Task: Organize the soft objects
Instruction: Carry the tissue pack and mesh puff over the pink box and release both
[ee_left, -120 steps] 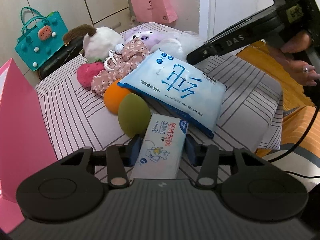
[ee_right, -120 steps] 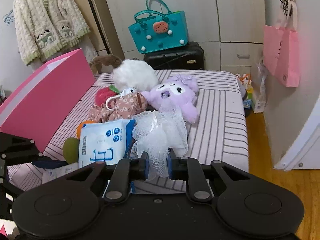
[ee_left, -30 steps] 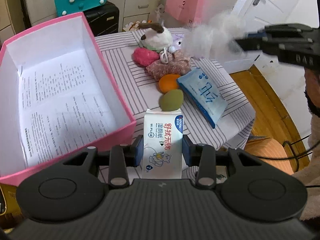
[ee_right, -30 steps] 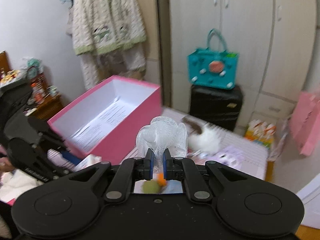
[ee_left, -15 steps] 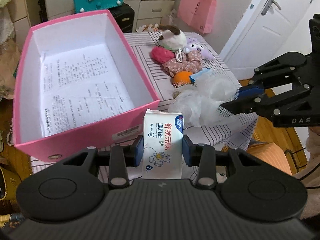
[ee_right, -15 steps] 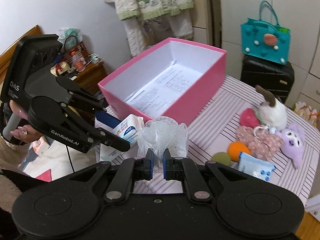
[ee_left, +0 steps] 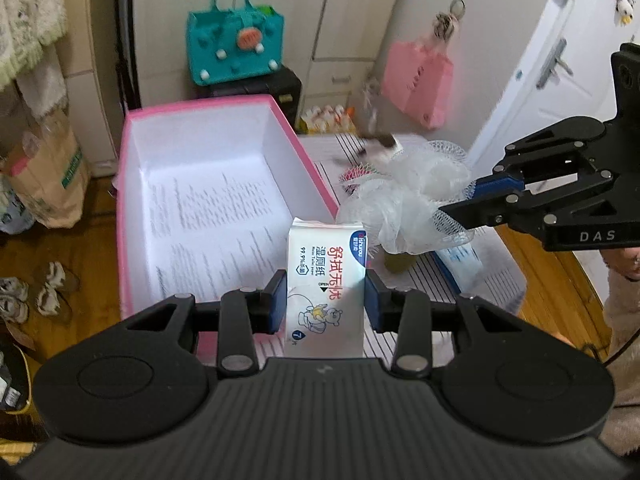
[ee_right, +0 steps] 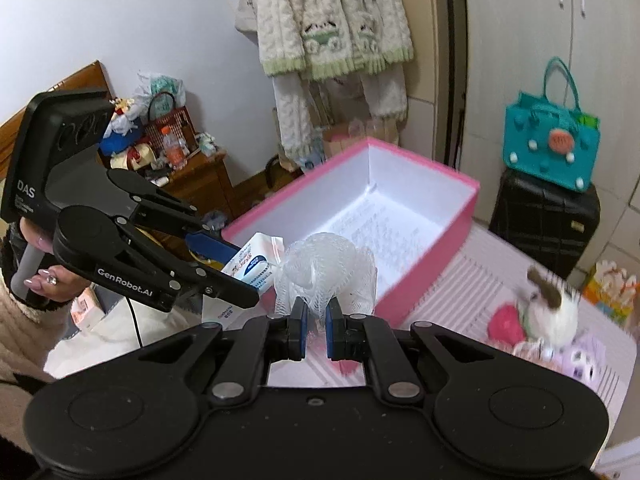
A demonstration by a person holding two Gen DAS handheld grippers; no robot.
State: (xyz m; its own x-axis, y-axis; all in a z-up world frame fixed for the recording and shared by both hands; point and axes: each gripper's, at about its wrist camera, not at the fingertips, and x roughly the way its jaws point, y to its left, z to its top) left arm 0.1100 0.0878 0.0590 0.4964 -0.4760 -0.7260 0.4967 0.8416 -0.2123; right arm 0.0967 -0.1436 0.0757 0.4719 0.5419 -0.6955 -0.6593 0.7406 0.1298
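Two grippers grasp soft things by the pink box's (ee_left: pixel 312 168) near corner: left gripper (ee_left: pixel 325 306) clenched on a wipes pack (ee_left: pixel 326 280), right gripper (ee_right: pixel 316 334) clenched on a mesh sponge (ee_right: pixel 326 268), both held above the striped table (ee_right: pixel 472 280).

Each hand-held gripper is matte black plastic with a ribbed housing, round discs, silver pivot screws and blue finger pads. The left hand-held gripper (ee_right: pixel 256 268) reads "GenRobot.AI" and "DAS", trailing a black cable; the right hand-held gripper (ee_left: pixel 460 200) reads "DAS". Fuzzy cream sleeves (ee_right: pixel 16 320), painted nails, a ring.
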